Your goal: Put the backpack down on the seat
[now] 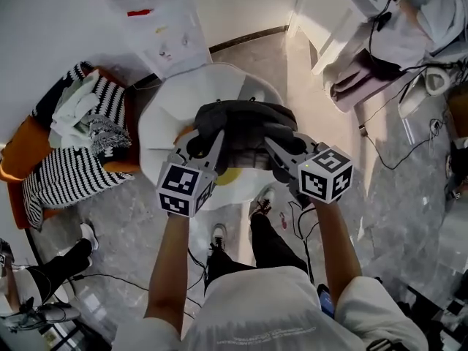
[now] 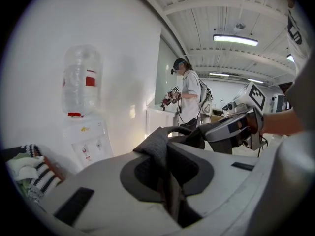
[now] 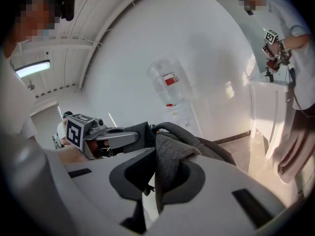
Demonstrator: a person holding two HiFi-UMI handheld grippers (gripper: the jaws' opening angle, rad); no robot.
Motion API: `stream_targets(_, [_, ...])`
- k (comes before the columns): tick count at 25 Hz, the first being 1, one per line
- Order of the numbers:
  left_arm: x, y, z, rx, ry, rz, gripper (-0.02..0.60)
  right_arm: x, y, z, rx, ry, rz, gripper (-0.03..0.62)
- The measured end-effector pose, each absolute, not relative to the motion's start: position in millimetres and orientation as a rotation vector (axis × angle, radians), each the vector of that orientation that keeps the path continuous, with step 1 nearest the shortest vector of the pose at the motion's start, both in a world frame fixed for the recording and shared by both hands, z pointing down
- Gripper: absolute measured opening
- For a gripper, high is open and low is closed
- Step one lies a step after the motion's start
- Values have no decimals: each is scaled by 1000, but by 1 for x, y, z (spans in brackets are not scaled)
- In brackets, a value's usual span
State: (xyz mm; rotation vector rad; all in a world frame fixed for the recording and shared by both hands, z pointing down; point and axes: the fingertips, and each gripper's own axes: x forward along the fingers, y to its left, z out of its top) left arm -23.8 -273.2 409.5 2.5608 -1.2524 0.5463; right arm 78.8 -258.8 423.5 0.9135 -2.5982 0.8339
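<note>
A dark grey backpack (image 1: 245, 123) hangs between both grippers just above a round white seat (image 1: 157, 126). My left gripper (image 1: 207, 146) is shut on a fold of grey backpack fabric (image 2: 156, 149) at the bag's left side. On the bag's right side, my right gripper (image 1: 281, 152) is shut on another fold of the fabric (image 3: 170, 156). In the left gripper view the right gripper (image 2: 236, 127) shows across the bag. The right gripper view shows the left gripper (image 3: 101, 136) the same way. Whether the bag's bottom touches the seat is hidden.
An orange chair piled with striped clothes (image 1: 80, 141) stands left of the seat. A water dispenser (image 1: 157, 20) is behind it against the wall. A white table (image 1: 344, 13), another person (image 3: 290, 33) and floor cables (image 1: 398, 141) are at the right. My own feet (image 1: 219, 234) are below the seat.
</note>
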Motion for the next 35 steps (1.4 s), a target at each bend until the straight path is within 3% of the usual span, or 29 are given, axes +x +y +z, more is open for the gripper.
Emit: stream_targets(35, [-10,-338,587,2369,-1162,636,48,95,-322,604,860,-2438,1046,34])
